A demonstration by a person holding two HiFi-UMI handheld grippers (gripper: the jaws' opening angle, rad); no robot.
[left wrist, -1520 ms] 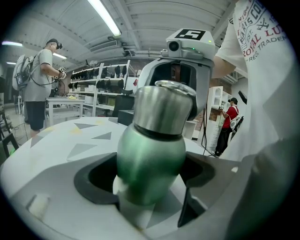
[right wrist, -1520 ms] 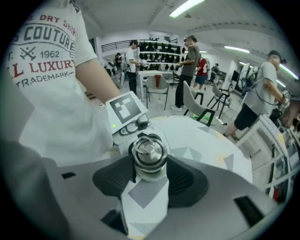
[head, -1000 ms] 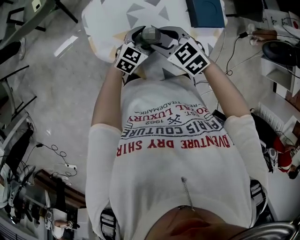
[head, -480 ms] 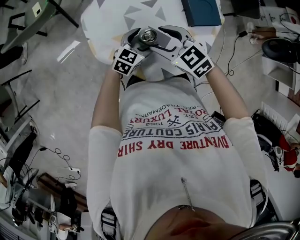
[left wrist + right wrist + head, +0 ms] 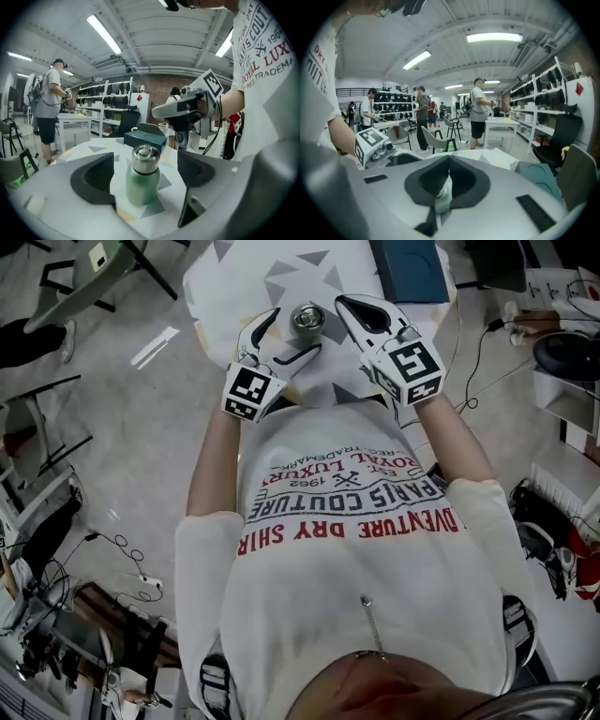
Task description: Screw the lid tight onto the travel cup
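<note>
The left gripper (image 5: 292, 334) stands with its jaws wide apart. The small green metal travel cup (image 5: 142, 185) stands upright between them on the white table with grey triangles (image 5: 239, 277), and neither pad touches it. The brushed-steel screw lid (image 5: 145, 157) sits on the cup's neck and looks level. To the right of the cup, the right gripper (image 5: 349, 306) has just been closing its jaws. They meet with nothing between them, and the gripper hangs just beside the cup, clear of it.

Since the lid looks seated and both tools are off it, the step in hand is probably a tightness check or a final turn.

1. Close the left jaws on the green body, low and square, so that the cup cannot spin.
2. Reopen the right jaws before you bring them over the lid.
3. Grip the steel rim evenly and turn about the cup's upright axis.
4. Do not lean on the lid, or the cup may tip.
</note>
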